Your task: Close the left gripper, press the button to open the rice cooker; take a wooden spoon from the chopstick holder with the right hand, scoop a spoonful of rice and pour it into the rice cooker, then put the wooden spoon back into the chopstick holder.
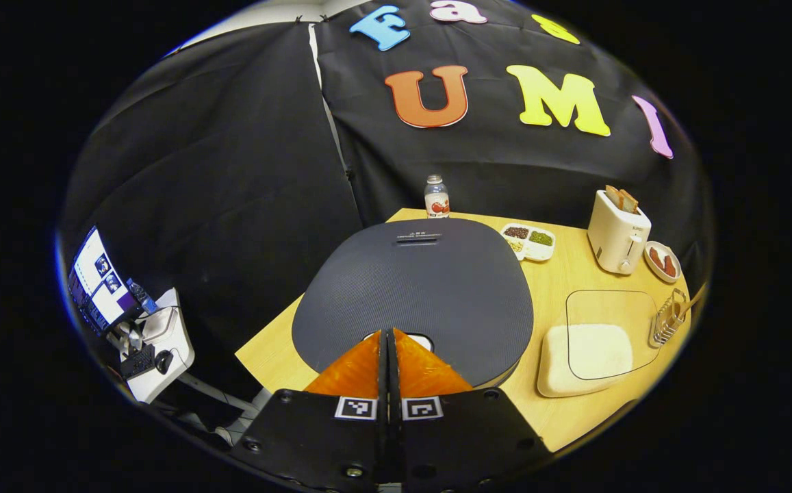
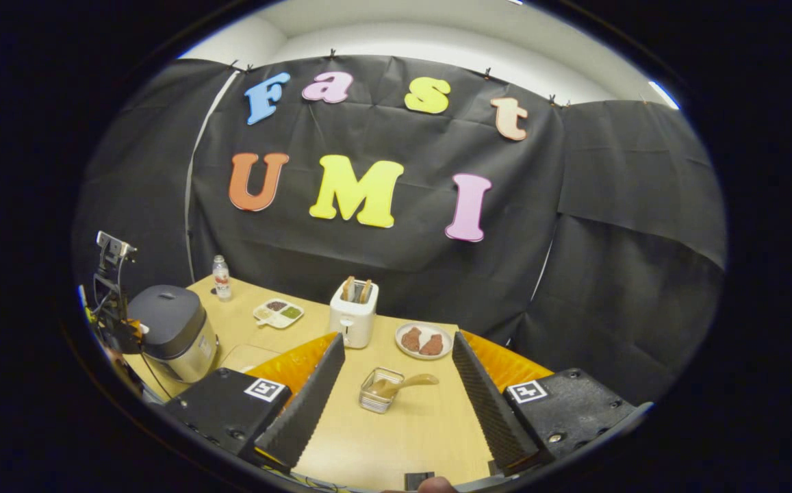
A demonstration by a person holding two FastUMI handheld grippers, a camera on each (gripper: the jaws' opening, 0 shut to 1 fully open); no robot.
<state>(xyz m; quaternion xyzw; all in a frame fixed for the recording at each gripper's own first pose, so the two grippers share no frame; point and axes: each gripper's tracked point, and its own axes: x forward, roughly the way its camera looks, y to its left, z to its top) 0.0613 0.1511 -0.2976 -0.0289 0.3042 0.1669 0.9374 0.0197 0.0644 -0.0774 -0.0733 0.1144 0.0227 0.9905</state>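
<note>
1. The left tool [image 1: 389, 335] has its two fingers pressed together with nothing between them, its tip over the near edge of the rice cooker [image 1: 413, 294] lid, right at the pale button [image 1: 422, 338] that peeks out at 6 o'clock of the lid.
2. The rice cooker lid is still down. It looks like a broad, stiff, textured shell; the button is small and rigid, so I judge a straight firm push with the closed fingertips will serve, as nothing there needs gripping.
3. The right tool [image 2: 396, 383] stands wide apart and holds nothing, above the bare wooden surface [image 2: 402, 438].
4. The chopstick holder [image 2: 380, 389], a small wire basket, sits between the right tool's fingers, toward 12 o'clock of them. The wooden spoon [image 2: 406, 383] leans out of it, tilted toward 3 o'clock.
5. The spoon looks light, stiff and smooth. I would take it on the free part of the handle near its far end, clear of the wire rim, pinching across the narrow shaft. Smooth wood may twist in the grip once loaded with rice.
6. The holder seems light and may slide or tip if the spoon snags the wire on the way out.
7. In the left gripper view a pale container under a clear lid [image 1: 591, 349] lies at 3 o'clock of the cooker; whether it holds the rice I cannot tell.
</note>
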